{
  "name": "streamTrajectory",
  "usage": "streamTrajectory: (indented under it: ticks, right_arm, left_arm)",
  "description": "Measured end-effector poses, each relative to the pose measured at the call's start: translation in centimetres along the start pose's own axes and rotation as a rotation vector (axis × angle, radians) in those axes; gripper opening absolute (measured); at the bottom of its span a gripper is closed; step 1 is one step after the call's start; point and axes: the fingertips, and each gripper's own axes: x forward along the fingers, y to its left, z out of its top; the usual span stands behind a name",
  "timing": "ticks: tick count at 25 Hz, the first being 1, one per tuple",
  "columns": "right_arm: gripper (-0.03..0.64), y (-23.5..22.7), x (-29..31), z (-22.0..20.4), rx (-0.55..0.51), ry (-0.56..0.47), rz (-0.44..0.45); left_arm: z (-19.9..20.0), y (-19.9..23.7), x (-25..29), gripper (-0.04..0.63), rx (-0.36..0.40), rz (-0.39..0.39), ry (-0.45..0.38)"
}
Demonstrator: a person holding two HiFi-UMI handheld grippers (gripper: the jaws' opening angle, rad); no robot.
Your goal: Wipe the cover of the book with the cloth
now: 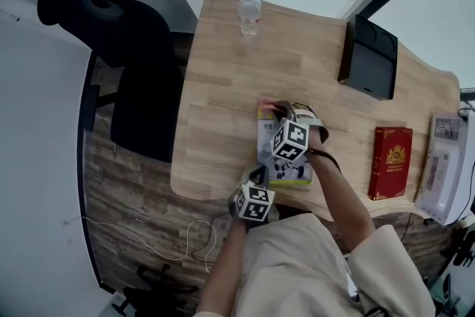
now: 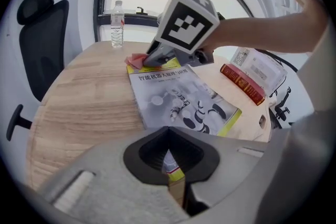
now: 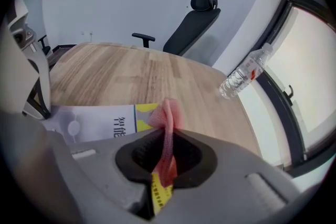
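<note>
A grey and white book [image 1: 295, 173] with a yellow edge lies flat near the front edge of the wooden table [image 1: 223, 100]. My left gripper [image 2: 170, 165] is shut on the book's near edge, where a strip of white and yellow cover shows between the jaws. My right gripper [image 3: 165, 160] is shut on a pink cloth [image 3: 167, 115]. It holds the cloth [image 2: 136, 60] down at the book's [image 2: 178, 99] far top edge. In the head view the right gripper [image 1: 276, 110] is over the book's far end and the left gripper [image 1: 258, 180] is at its near end.
A water bottle [image 1: 249, 11] stands at the table's far edge. A black box [image 1: 369, 56] sits at the back right. A red book [image 1: 391, 159] and a white device [image 1: 444, 167] lie to the right. A black office chair [image 1: 119, 33] stands left of the table.
</note>
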Motion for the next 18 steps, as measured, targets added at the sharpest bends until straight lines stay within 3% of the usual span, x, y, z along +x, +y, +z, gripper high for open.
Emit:
streamTrajectory:
  ticks: [3, 7, 18]
  right_arm:
    - [0.035, -1.1, 0.2, -0.1, -0.001, 0.003, -0.018]
    - [0.034, 0.9, -0.9, -0.6, -0.062, -0.019, -0.046]
    - [0.034, 10.5, -6.3, -3.7, -0.105, -0.065, 0.066]
  left_arm:
    - [0.1, 0.1, 0.1, 0.006, -0.008, 0.002, 0.002]
    - [0.0, 0.1, 0.2, 0.006, -0.023, -0.006, 0.0]
    - [-0.2, 0.3, 0.3, 0.006, -0.051, 0.018, 0.012]
